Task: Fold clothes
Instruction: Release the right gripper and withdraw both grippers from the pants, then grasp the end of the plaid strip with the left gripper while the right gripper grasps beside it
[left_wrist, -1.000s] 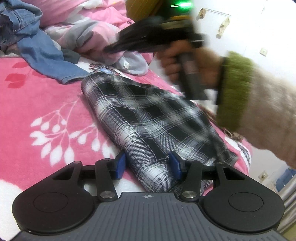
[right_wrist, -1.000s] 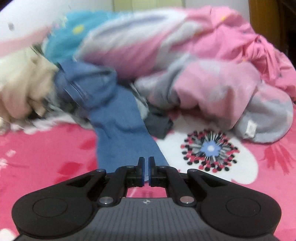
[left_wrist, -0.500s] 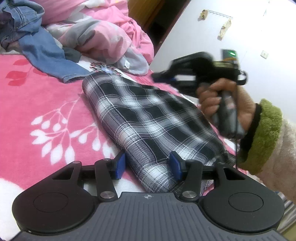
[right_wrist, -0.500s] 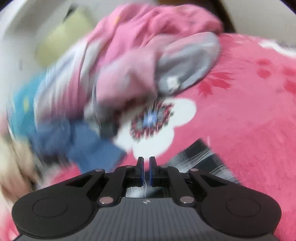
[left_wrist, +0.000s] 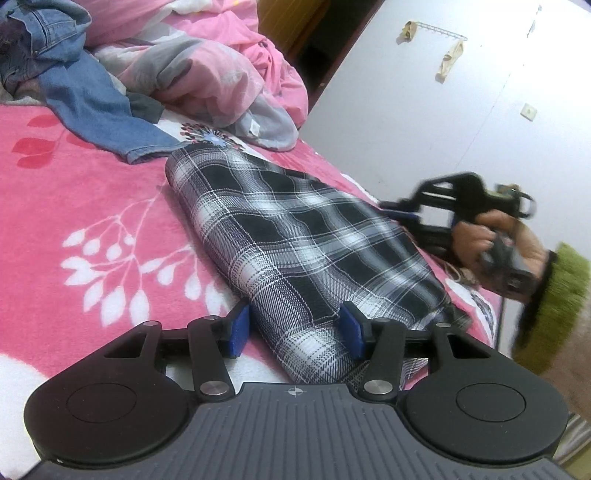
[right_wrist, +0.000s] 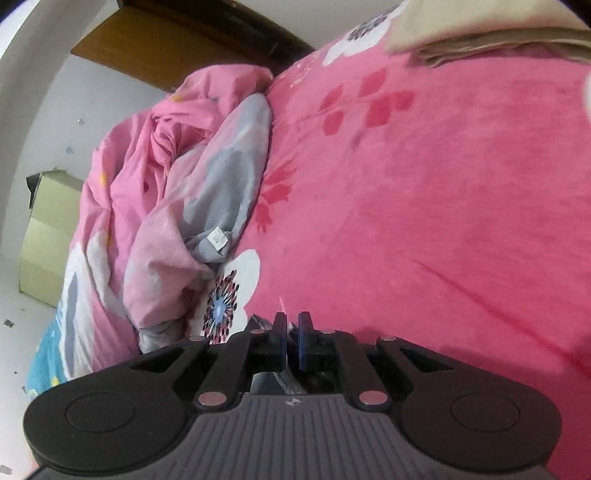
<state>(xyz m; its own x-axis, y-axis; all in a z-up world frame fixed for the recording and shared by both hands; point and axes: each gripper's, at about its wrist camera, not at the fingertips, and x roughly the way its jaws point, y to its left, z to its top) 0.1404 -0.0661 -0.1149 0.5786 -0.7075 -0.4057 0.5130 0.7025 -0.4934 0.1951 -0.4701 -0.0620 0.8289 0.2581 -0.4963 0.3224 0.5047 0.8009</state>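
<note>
A folded black-and-white plaid garment (left_wrist: 295, 243) lies on the pink floral blanket (left_wrist: 92, 206). My left gripper (left_wrist: 293, 328) sits low at its near end. The blue pads stand apart on either side of the fold with the cloth between them, and they do not clearly squeeze it. A hand with a green cuff holds my right gripper (left_wrist: 391, 210) at the garment's far right edge, rolled onto its side. In the right wrist view the right gripper (right_wrist: 291, 328) is shut with nothing gripped. A strip of plaid (right_wrist: 280, 382) shows beneath it.
Blue jeans (left_wrist: 92, 107) and a crumpled pink-and-grey quilt (left_wrist: 207, 74) are piled at the far end of the bed. A folded beige garment (right_wrist: 480, 33) lies farther off on the blanket. A cardboard box (right_wrist: 48, 229) stands by the wall. The bed's edge runs along the right.
The right gripper swung from above the garment's far end down to its right edge and rolled sideways; its view turned from the clothes pile to the blanket. The left gripper stayed put.
</note>
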